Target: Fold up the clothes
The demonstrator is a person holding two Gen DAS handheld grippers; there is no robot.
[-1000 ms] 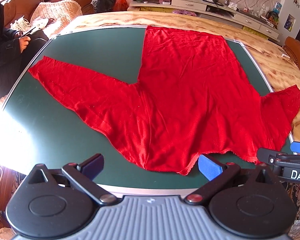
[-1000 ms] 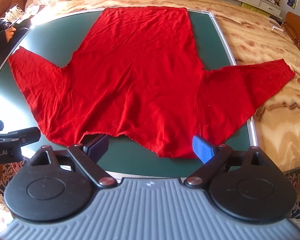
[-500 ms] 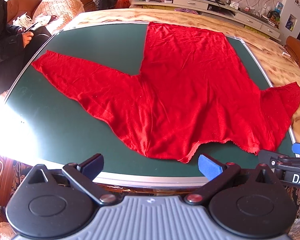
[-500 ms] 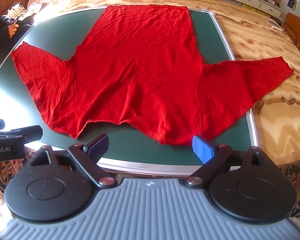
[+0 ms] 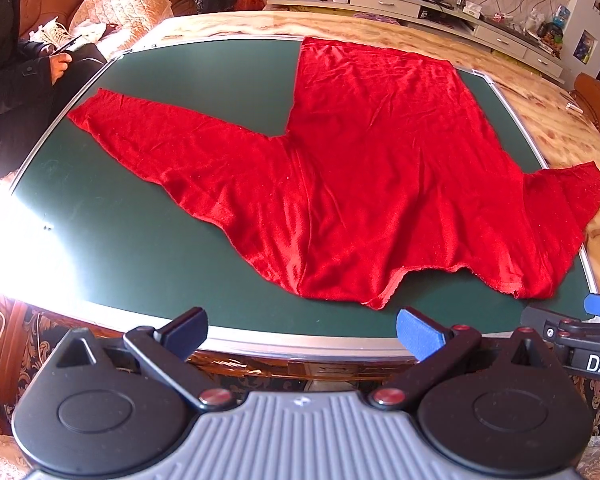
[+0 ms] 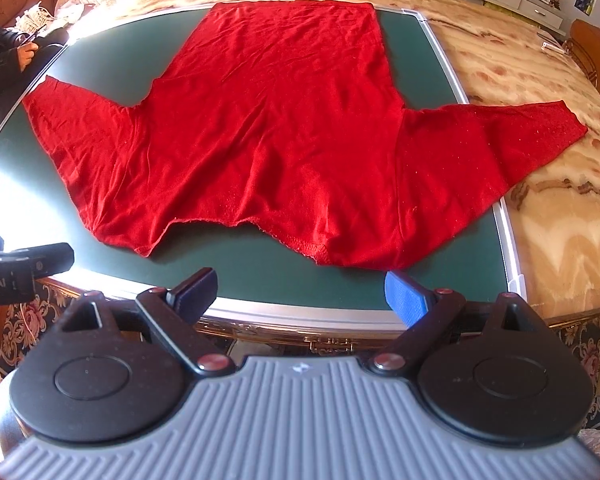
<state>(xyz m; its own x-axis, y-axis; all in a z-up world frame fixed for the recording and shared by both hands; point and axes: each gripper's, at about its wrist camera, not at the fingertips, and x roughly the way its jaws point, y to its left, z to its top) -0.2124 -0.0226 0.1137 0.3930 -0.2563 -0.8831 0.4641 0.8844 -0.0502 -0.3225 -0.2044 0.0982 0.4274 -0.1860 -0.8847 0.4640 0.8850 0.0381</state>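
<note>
Both grippers' jaws spread, off near mat [image 5: 148, 256] edge; red garment [image 6: 276, 132] flat, right sleeve overhanging.

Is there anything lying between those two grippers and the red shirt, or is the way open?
Nothing visible blocks them. Only bare green mat lies between the open right gripper, the open left gripper and the red shirt.
</note>
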